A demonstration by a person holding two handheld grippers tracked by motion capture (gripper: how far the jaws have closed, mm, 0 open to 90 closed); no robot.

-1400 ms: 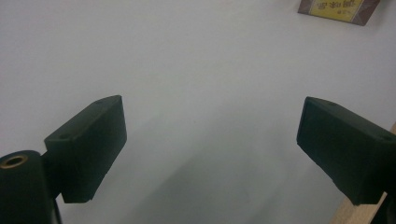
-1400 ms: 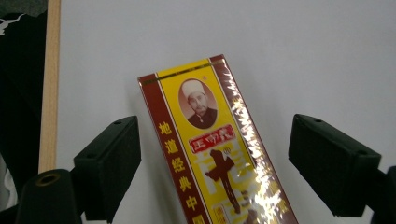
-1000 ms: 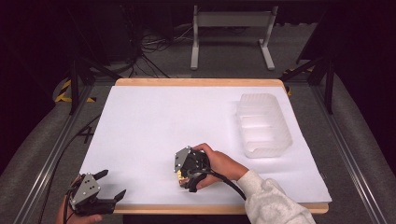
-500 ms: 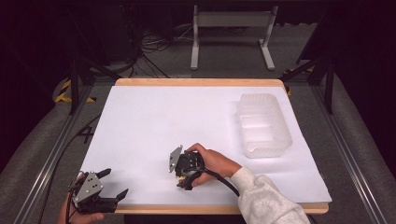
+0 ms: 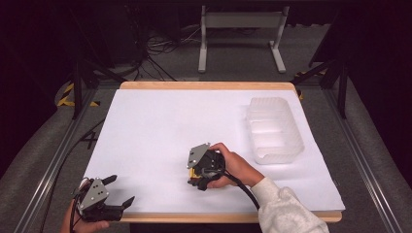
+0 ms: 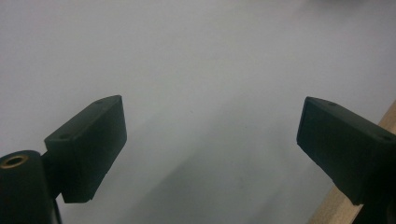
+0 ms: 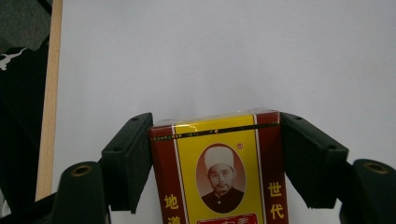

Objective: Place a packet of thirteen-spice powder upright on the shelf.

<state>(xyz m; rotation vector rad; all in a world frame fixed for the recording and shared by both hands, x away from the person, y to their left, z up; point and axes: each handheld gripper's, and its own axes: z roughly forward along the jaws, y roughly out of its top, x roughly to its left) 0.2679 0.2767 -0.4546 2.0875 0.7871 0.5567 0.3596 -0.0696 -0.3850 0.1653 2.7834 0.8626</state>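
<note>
Near the desk's (image 5: 145,126) front edge, my right tongs (image 7: 215,163) have just been closing and now clamp the red-and-yellow printed carton (image 7: 217,172) for lifting; left tongs (image 6: 210,154) idle apart.

The left tool (image 5: 106,199), a black two-jaw piece with a grey three-cornered plate on top, sits in the person's left hand (image 5: 80,224) at the near left corner of the worktop (image 5: 145,126). Its jaws stand wide apart with nothing between them. The right tool (image 5: 199,171), of the same build, is held in the right hand (image 5: 233,167) near the middle of the front edge, the white-sleeved forearm (image 5: 284,211) coming in from the lower right. Its jaws have just been closing, and their pads (image 7: 128,158) now press on both sides of a red and yellow printed carton (image 7: 219,168).
</note>
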